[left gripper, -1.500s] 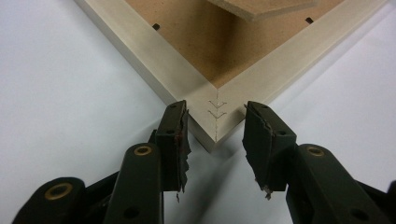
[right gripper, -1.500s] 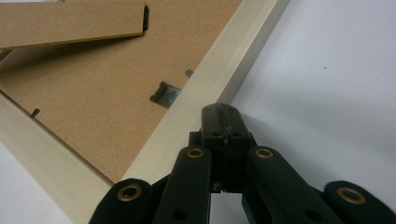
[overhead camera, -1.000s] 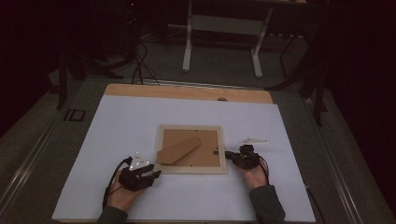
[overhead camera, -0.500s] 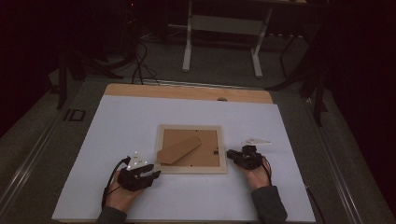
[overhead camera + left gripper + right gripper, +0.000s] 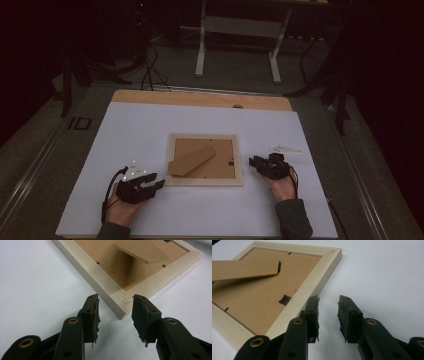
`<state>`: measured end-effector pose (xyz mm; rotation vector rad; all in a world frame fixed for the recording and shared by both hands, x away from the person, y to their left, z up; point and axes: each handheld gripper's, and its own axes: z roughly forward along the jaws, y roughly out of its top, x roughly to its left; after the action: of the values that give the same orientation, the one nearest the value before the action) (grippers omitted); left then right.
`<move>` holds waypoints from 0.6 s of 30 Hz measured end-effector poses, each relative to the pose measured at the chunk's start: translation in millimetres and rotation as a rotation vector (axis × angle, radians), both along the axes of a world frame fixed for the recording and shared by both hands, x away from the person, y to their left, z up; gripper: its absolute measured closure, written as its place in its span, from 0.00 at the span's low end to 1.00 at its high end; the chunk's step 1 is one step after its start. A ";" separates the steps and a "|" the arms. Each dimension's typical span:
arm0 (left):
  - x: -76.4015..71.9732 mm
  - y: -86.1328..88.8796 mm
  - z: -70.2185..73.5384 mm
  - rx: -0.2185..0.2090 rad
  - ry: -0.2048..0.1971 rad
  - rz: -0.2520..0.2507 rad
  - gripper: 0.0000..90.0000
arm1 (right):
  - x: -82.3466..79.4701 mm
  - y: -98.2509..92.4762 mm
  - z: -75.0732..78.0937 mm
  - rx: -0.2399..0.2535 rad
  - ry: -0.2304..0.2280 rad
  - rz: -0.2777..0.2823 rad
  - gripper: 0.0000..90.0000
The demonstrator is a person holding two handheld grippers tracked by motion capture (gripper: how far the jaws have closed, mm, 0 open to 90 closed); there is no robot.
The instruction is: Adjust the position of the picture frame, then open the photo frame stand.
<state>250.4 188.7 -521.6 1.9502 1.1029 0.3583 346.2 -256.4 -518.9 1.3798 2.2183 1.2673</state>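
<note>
Right gripper point(image 5: 257, 163) jaws just opened, nothing btwn them, beside the frame point(image 5: 204, 181) mid-worktop; left gripper point(image 5: 156, 183) also apart, empty, so frame's prob. released.

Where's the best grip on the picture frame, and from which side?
Grip a wooden side rail of the picture frame, probably near a corner. It lies flat, back up, with its stand propped, so the middle offers no pinch. Come in level from the outer edge. The left tool faces the near-left corner, the right tool sits beside the right rail.
</note>
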 end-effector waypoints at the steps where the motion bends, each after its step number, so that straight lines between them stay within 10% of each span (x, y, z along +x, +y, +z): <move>1: -0.3 0.9 0.7 -0.002 -0.002 0.009 0.64 | 0.3 0.0 0.4 -0.002 -0.002 -0.001 0.76; 18: -0.7 15.9 30.3 -0.073 -0.060 0.052 0.62 | -0.3 -3.4 0.5 0.008 0.002 0.002 0.72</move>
<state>249.7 204.6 -491.3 1.8381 1.1141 0.3963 345.9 -259.7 -518.4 1.3823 2.2195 1.2768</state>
